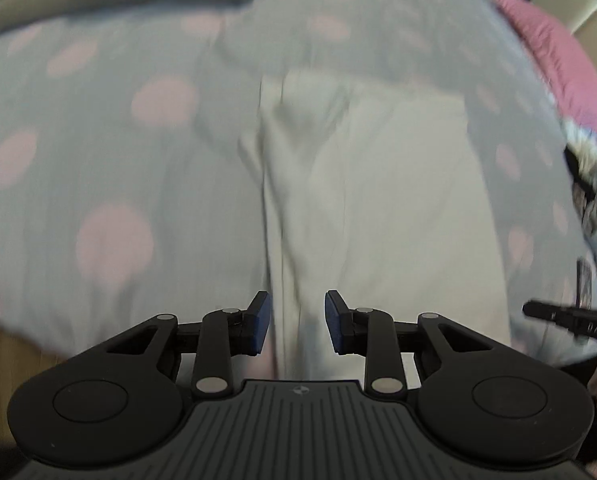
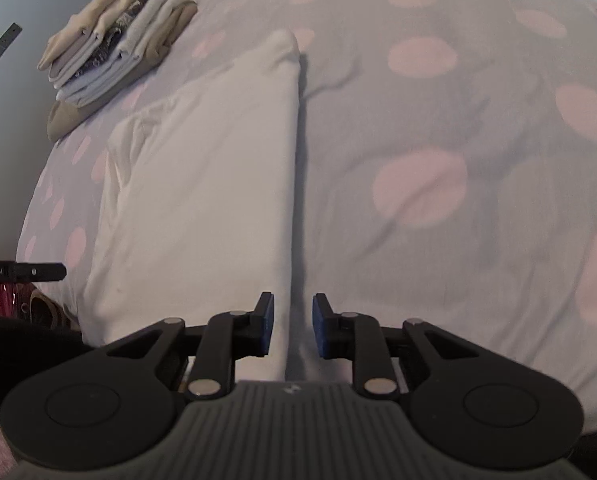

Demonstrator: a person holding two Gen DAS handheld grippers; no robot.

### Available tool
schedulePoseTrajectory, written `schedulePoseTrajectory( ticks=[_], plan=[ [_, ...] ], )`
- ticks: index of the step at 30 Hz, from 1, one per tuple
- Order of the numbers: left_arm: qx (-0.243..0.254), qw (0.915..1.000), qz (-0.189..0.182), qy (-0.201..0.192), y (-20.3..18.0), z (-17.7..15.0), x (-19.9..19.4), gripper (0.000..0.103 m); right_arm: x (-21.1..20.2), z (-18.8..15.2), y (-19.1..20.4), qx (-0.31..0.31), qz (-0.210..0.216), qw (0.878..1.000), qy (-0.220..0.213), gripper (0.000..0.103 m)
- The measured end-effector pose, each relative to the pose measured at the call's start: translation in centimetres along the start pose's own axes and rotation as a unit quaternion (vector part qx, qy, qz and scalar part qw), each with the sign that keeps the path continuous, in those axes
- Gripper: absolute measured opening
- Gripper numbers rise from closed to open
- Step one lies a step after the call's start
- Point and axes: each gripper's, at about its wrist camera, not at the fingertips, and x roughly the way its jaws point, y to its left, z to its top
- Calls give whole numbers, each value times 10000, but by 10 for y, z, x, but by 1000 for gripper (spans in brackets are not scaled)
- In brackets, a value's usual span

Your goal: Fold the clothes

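Cloth of a soft, matte white made up the folded garment point(image 2: 202, 184), which lay flat on the bed as a long panel with one straight, crisp edge and a rounded far corner; its surface was smooth apart from a few shallow creases near the other side. Under it spread the grey bedspread point(image 2: 438, 128), a slightly rumpled cotton printed with pale pink ovals. The right tool point(image 2: 293, 326) hung over the garment's straight edge with its blue-padded fingers apart and nothing pinched between them. The left tool point(image 1: 297, 322) stood over the garment's other long side, its pads likewise parted and clear of the fabric; that view was blurred. Near the bed's far corner sat a stack of folded clothes point(image 2: 118, 40) in beige, grey and patterned layers, and a pink pillow point(image 1: 558, 52) lay at the opposite side.
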Motion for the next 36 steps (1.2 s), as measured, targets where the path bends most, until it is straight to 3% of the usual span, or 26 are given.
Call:
schedulePoseTrajectory(
  ticks=[1, 2, 4, 8, 13, 26, 29, 31, 33, 35, 36],
  plan=[
    [-38, 10000, -36, -66, 3, 7, 5, 45, 1, 7, 0, 15, 20, 10000, -73, 28],
    [-81, 9999, -20, -77, 5, 14, 12, 56, 1, 15, 1, 28, 53, 9999, -139, 37],
    [-167, 9998, 11, -100, 10, 29, 27, 60, 4, 29, 2, 71, 94, 9997, -236, 46],
    [-428, 9990, 38, -90, 24, 48, 59, 60, 19, 53, 3, 236, 219, 9991, -279, 51],
    [-780, 9963, -274, -215, 43, 48, 86, 60, 45, 72, 0, 349, 440, 9983, -138, 58],
    [-429, 9936, -692, -779, 40, 65, 110, 64, 111, 126, -17, 610, 922, 9938, -78, 60],
    [-460, 9912, -815, -935, 44, 68, 112, 55, 116, 135, -21, 636, 1105, 9917, -163, 59],
    [-527, 9896, -876, -1008, 46, 70, 113, 48, 120, 141, -22, 606, 1203, 9907, -217, 52],
    [-548, 9880, -958, -1079, 48, 71, 114, 39, 124, 146, -23, 593, 1220, 9904, -270, 40],
    [-541, 9865, -1043, -1144, 49, 73, 114, 22, 128, 150, -29, 760, 1322, 9878, -303, 26],
    [-518, 9859, -1086, -1160, 49, 74, 114, 19, 131, 151, -32, 855, 1378, 9863, -318, 20]
  ],
)
